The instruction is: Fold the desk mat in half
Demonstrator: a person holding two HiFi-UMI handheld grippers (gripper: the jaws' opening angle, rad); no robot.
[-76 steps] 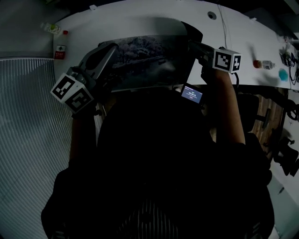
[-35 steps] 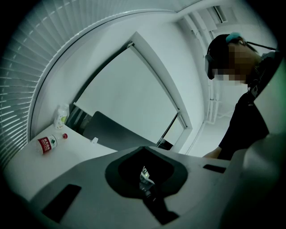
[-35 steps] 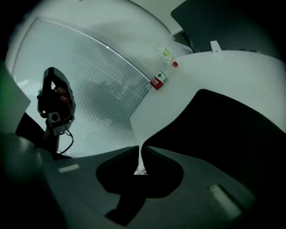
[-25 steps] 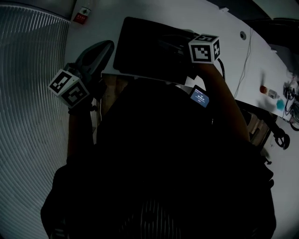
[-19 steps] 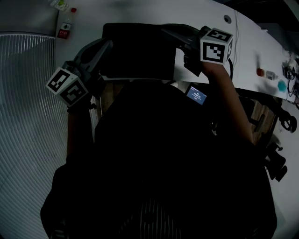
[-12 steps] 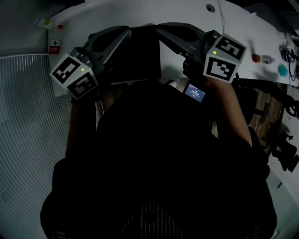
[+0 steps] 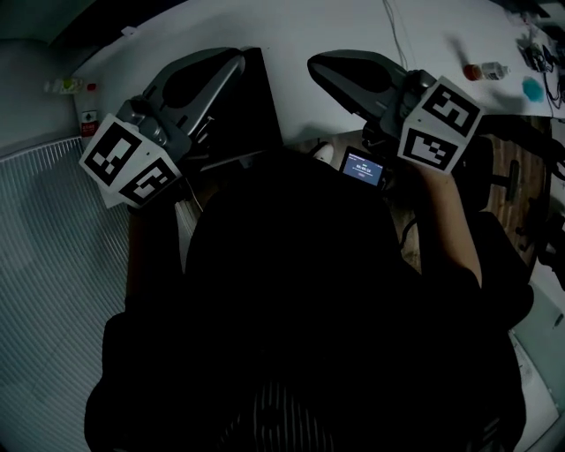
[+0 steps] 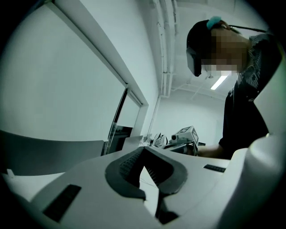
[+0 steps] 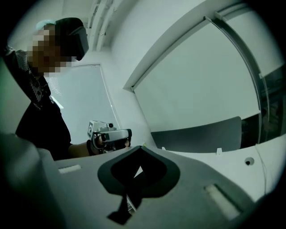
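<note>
Desk mat (image 7: 256,101), a black flexible sheet, lies on the white curved desk (image 7: 335,26) straight ahead of the person, showing as a narrow dark panel between the two tools. Its left part is hidden under the grey left gripper (image 7: 237,58), so edge alignment cannot be checked. Judging by that narrow width, the fold looks made. Left gripper: tips pressed together, nothing between them, pointing across the room above the desk. Grey right gripper (image 7: 314,64): jaws likewise closed on nothing, aimed toward the left tool and apart from the mat. Risks: with neither tool pinning it, a stiff upper layer could spring open. A closed tip dragged across it would skew the halves, and a push on the near edge could slide the mat toward the desk rim.
</note>
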